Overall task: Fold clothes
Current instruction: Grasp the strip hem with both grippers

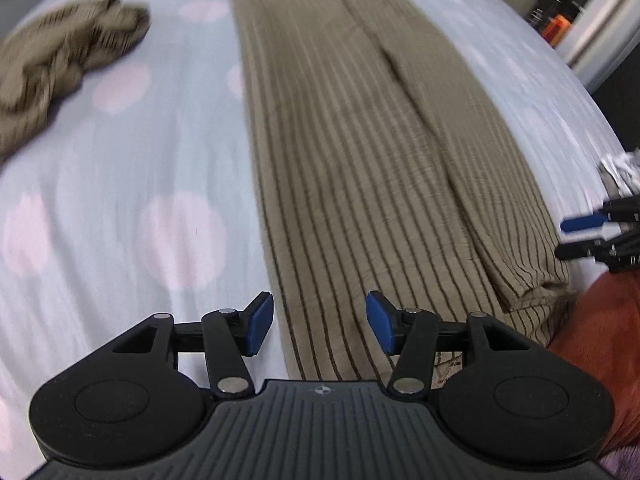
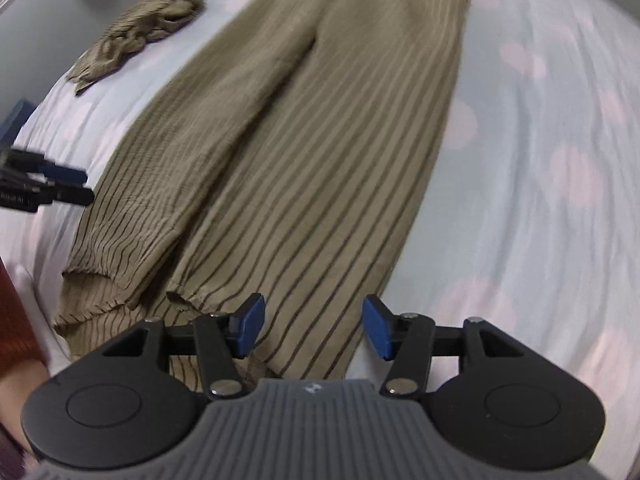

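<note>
Striped khaki trousers [image 1: 360, 152] flat on bed [image 1: 120, 200], long axis running away from both tools | left tool [image 1: 320, 324] open, empty, over hem | right tool [image 2: 312, 326] open, empty, over hem | both equally near.

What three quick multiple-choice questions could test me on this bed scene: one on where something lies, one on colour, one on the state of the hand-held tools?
1. Where does the crumpled garment lie?
A. on top of the striped trousers
B. apart from them, on the sheet
C. on the floor

2. What colour are the pads on each tool?
A. blue
B. red
C. white

3. How do both tools stand?
A. open, holding nothing
B. shut on cloth
C. shut on the sheet

Answers:
1 B, bare sheet separates it from the trousers.
2 A, blue faces show in both views.
3 A, the left tool and right tool show clear gaps.
</note>
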`<state>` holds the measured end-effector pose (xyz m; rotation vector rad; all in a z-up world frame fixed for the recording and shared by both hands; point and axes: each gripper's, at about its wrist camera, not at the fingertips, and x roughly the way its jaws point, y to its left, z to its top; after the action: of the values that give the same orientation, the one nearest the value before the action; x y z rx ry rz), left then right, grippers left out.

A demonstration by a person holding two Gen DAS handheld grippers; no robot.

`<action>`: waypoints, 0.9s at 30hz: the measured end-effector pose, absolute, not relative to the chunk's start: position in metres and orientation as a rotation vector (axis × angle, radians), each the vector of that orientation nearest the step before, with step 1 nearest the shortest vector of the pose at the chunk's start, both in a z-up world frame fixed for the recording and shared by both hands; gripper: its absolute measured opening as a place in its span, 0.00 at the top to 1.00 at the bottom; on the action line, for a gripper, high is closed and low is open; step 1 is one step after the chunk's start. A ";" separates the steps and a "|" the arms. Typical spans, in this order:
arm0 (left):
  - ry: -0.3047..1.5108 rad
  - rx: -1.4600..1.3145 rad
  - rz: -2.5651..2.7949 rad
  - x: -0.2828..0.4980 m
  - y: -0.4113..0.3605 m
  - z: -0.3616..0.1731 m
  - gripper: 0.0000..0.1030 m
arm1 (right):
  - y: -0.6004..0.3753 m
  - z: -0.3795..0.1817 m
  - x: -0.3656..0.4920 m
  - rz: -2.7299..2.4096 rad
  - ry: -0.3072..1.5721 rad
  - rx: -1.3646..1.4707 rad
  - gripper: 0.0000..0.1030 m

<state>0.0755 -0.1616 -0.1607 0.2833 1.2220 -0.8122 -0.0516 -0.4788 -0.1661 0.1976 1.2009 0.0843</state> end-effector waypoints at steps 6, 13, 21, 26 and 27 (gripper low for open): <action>1.325 0.287 -0.801 0.076 -0.160 -0.176 0.52 | -0.487 -0.179 -0.049 0.098 1.285 0.306 0.44; 1.421 0.270 -0.824 0.076 -0.159 -0.186 0.52 | -0.483 -0.193 -0.043 0.163 1.399 0.365 0.44; 1.507 0.285 -0.856 0.069 -0.161 -0.191 0.53 | -0.478 -0.193 -0.046 0.192 1.414 0.366 0.64; 1.512 0.210 -0.896 0.072 -0.156 -0.187 0.92 | -0.490 -0.183 -0.056 0.232 1.301 0.462 0.94; 1.505 0.178 -0.914 0.073 -0.153 -0.185 0.93 | -0.495 -0.180 -0.060 0.238 1.265 0.499 0.94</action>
<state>0.0733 -0.1533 -0.1851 0.1778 1.5047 -0.9141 -0.0599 -0.4950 -0.1798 0.4995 1.2653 0.2377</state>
